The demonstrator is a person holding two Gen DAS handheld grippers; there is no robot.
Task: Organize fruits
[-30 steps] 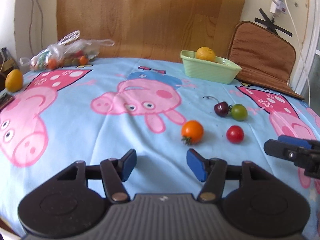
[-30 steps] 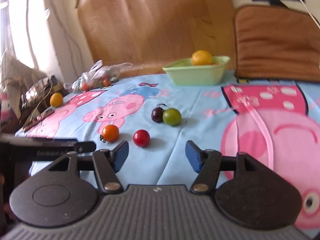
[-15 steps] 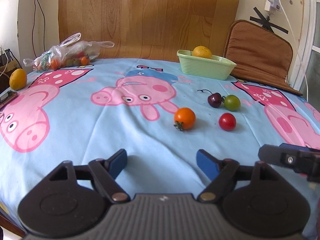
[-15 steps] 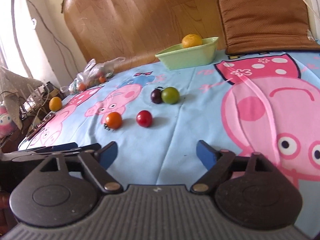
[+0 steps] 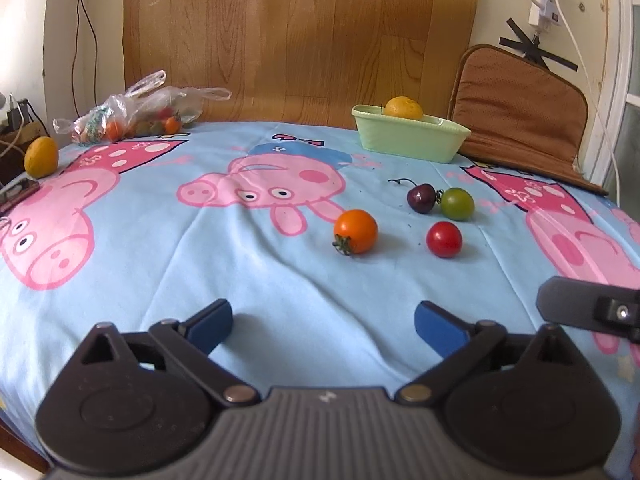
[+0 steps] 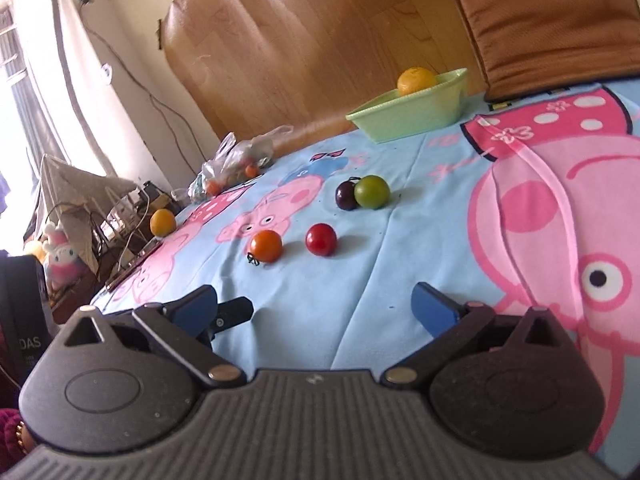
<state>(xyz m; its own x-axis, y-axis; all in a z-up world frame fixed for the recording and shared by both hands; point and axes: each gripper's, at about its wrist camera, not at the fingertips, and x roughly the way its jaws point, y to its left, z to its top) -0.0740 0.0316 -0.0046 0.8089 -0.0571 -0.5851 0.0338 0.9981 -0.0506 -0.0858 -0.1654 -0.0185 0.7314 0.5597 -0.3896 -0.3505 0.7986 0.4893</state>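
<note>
An orange tomato [image 5: 355,231] [image 6: 265,245], a red tomato [image 5: 444,239] [image 6: 320,239], a dark cherry [image 5: 421,198] [image 6: 346,195] and a green tomato [image 5: 457,203] [image 6: 371,191] lie on the blue cartoon-pig cloth. A pale green tray [image 5: 410,138] [image 6: 408,114] at the back holds an orange fruit [image 5: 403,108] [image 6: 416,79]. My left gripper [image 5: 323,322] is open and empty, short of the tomatoes. My right gripper [image 6: 314,306] is open and empty, also short of them; part of it shows at the right in the left wrist view [image 5: 588,310].
A plastic bag of fruit [image 5: 132,120] [image 6: 236,162] lies at the back left. A yellow fruit [image 5: 41,157] [image 6: 162,222] sits at the left edge by a phone [image 5: 16,193]. A brown cushion [image 5: 520,108] leans at the back right. Clutter stands left of the table [image 6: 80,216].
Both grippers have opened wider and pulled back slightly. The right wrist view has tilted. The fruits have not moved.
</note>
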